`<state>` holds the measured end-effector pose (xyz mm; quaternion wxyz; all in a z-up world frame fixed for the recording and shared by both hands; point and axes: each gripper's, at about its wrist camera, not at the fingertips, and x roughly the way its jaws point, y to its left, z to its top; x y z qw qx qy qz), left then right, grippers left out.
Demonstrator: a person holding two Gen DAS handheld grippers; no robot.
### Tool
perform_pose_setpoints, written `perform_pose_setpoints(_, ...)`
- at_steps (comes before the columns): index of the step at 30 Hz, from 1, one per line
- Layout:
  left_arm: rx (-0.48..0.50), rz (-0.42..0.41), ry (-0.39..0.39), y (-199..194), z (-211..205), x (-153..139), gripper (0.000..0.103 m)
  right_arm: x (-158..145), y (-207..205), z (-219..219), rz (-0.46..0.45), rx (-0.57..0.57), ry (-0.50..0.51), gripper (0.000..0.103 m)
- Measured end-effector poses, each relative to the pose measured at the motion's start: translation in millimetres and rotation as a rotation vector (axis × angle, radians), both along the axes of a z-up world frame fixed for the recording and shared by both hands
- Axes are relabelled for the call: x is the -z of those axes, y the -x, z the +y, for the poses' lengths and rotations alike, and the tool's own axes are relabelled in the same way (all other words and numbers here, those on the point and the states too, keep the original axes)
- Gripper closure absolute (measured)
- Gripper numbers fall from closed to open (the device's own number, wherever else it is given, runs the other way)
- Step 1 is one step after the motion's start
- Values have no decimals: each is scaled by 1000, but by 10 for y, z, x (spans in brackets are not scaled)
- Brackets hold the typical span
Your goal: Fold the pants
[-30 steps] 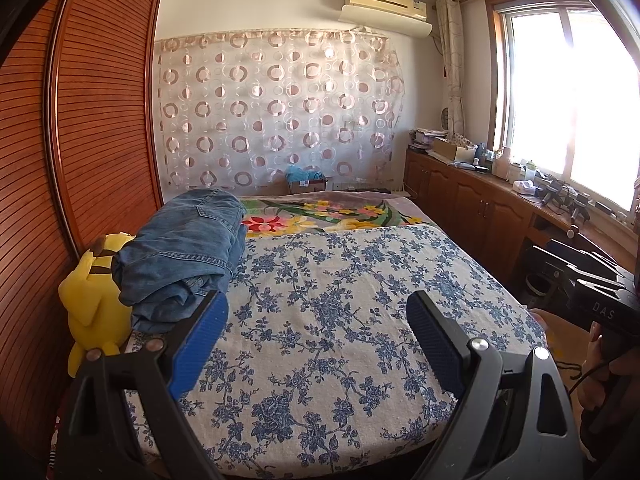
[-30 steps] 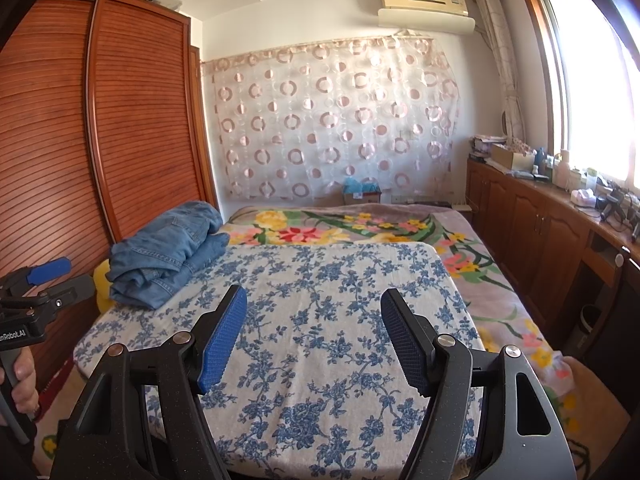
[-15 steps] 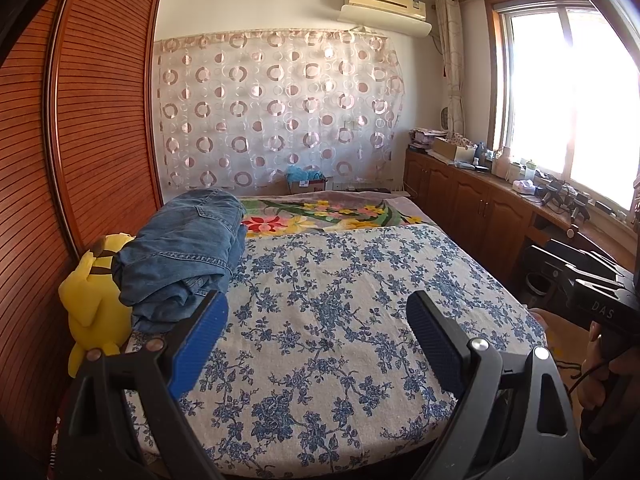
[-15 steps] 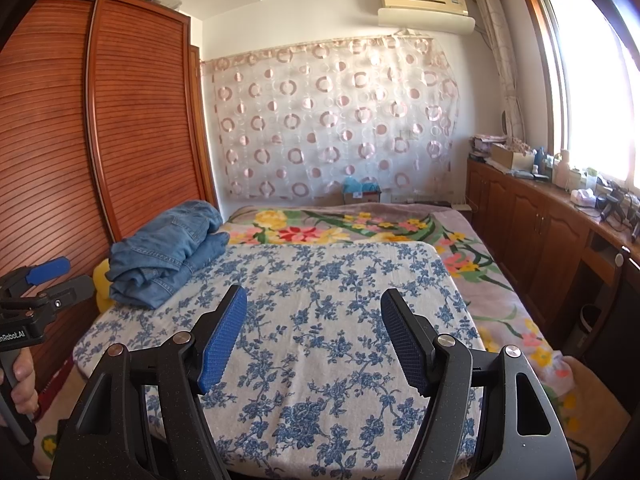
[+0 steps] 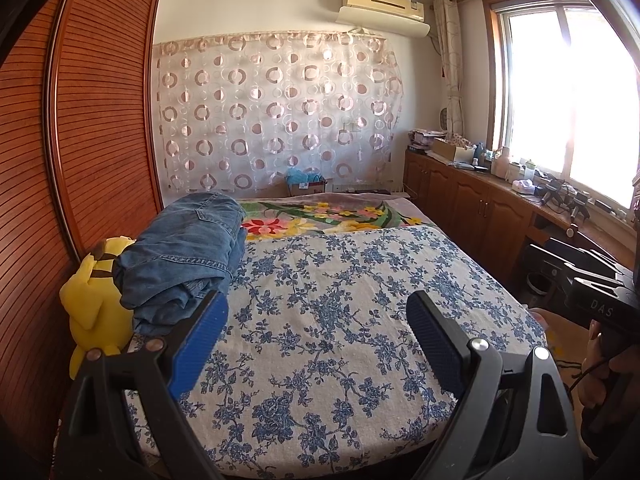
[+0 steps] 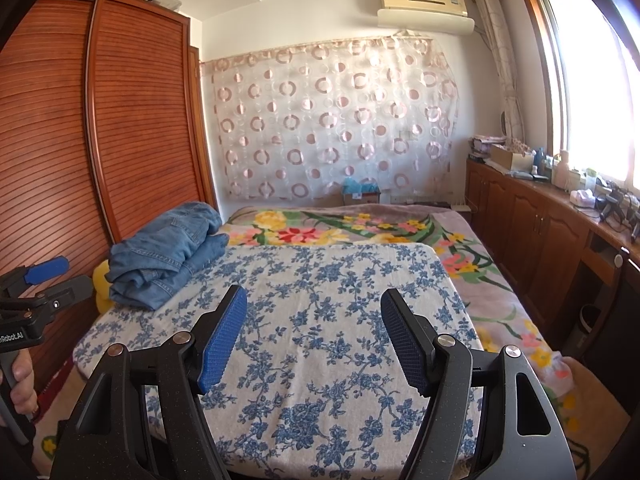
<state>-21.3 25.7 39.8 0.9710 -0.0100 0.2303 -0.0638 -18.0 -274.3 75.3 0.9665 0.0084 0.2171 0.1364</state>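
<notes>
A pair of blue denim pants [image 5: 184, 256] lies bunched in a heap at the left edge of the bed, also seen in the right wrist view [image 6: 168, 252]. My left gripper [image 5: 316, 320] is open and empty, held above the bed's near edge, just right of the heap. My right gripper [image 6: 314, 320] is open and empty over the near middle of the blue-flowered bedspread [image 6: 320, 304]. The left gripper also shows at the left edge of the right wrist view [image 6: 40, 280], and the right gripper at the right edge of the left wrist view [image 5: 592, 280].
A yellow plush toy [image 5: 96, 300] sits wedged between the pants and the wooden slatted wardrobe [image 5: 80, 140]. A colourful floral blanket [image 6: 340, 228] covers the far half of the bed. Wooden cabinets [image 6: 540, 232] with clutter run under the window at right.
</notes>
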Motion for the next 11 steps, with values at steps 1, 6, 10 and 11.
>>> perform_pose_setpoints(1, 0, 0, 1, 0, 0, -1, 12, -2, 2, -12, 0, -1, 0, 32)
perform_pose_setpoints(6, 0, -1, -1, 1, -5, -11, 12, 7, 2, -2, 1, 0, 1, 32)
perform_pose_setpoints(10, 0, -1, 1, 2, -4, -9, 12, 9, 0, 7, 2, 1, 0, 32)
perform_pose_setpoints(11, -1, -1, 1, 2, -5, -13, 12, 8, 1, 2, 1, 1, 0, 32)
